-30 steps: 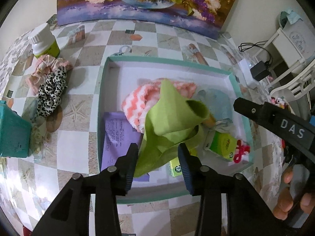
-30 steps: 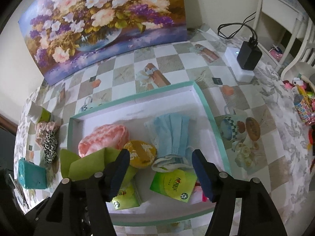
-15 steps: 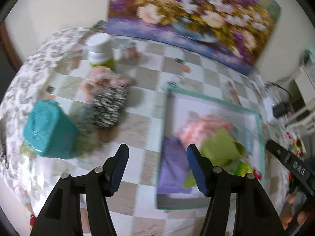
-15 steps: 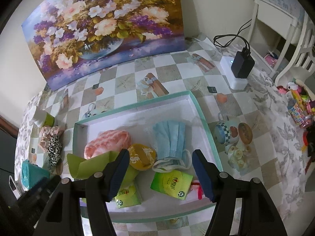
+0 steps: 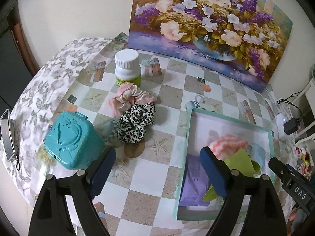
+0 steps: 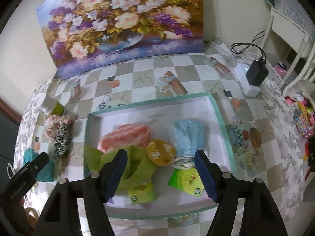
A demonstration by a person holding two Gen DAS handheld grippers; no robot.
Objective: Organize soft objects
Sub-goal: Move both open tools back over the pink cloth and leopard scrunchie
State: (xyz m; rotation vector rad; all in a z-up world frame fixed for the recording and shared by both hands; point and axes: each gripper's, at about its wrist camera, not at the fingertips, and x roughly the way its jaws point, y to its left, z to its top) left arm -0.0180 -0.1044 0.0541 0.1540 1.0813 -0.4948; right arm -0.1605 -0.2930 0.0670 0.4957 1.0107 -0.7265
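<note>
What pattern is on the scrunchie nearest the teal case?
Black-and-white leopard print scrunchie; clearest in the left wrist view.

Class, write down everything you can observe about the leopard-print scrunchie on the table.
The scrunchie is a gathered ring of shiny-looking fabric, white with black spots, bunched into ruffles. It lies on the checked tablecloth, outside the tray and to its left. Its far edge touches a pink scrunchie; a teal box sits near it on the left. No fingers touch it. The right wrist view shows it too.
</note>
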